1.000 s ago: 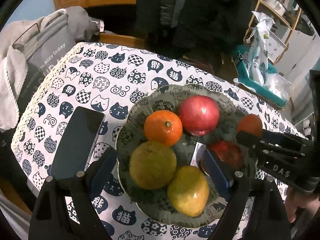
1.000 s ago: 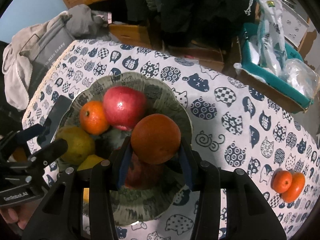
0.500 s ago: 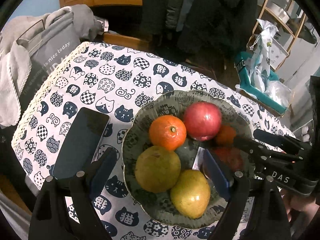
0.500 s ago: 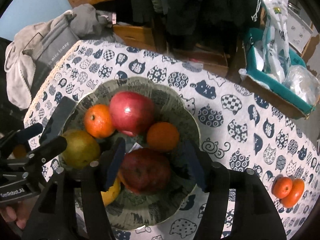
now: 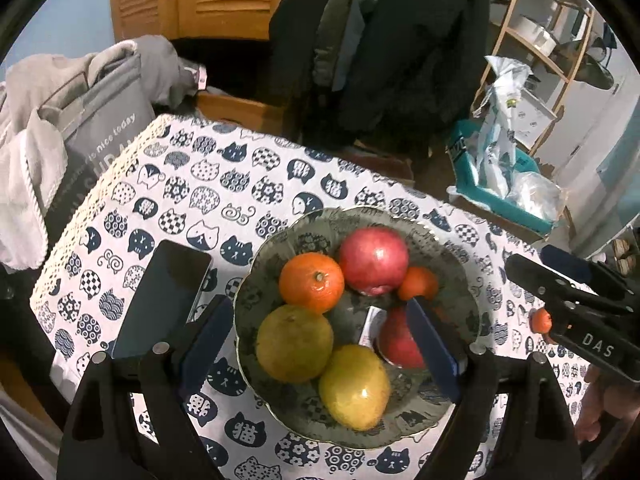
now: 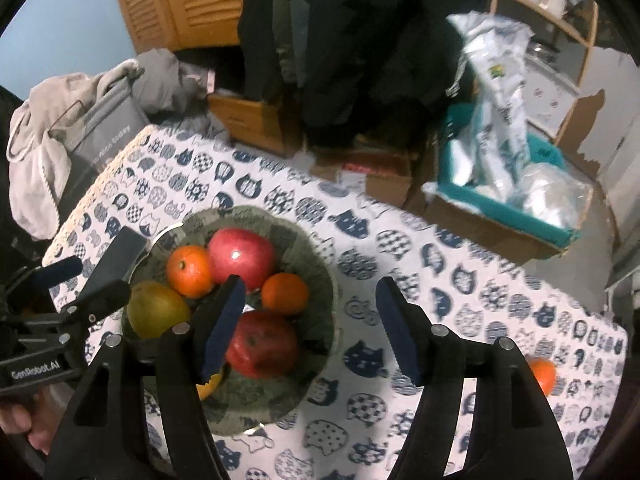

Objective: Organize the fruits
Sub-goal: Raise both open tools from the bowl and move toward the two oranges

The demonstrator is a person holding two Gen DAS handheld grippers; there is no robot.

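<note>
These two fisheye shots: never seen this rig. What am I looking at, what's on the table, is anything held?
No robot here: a person holds a two-finger clamp in each hand, each with a camera looking along its fingers. In the left wrist view the left gripper hangs open over a patterned bowl of fruit: two red apples, two oranges, two yellow-green fruits. A dark phone lies beside it on the cat-print tablecloth. In the right wrist view the right gripper is open and empty at the bowl's edge; a loose orange waits on the cloth. Nothing is held.
</note>
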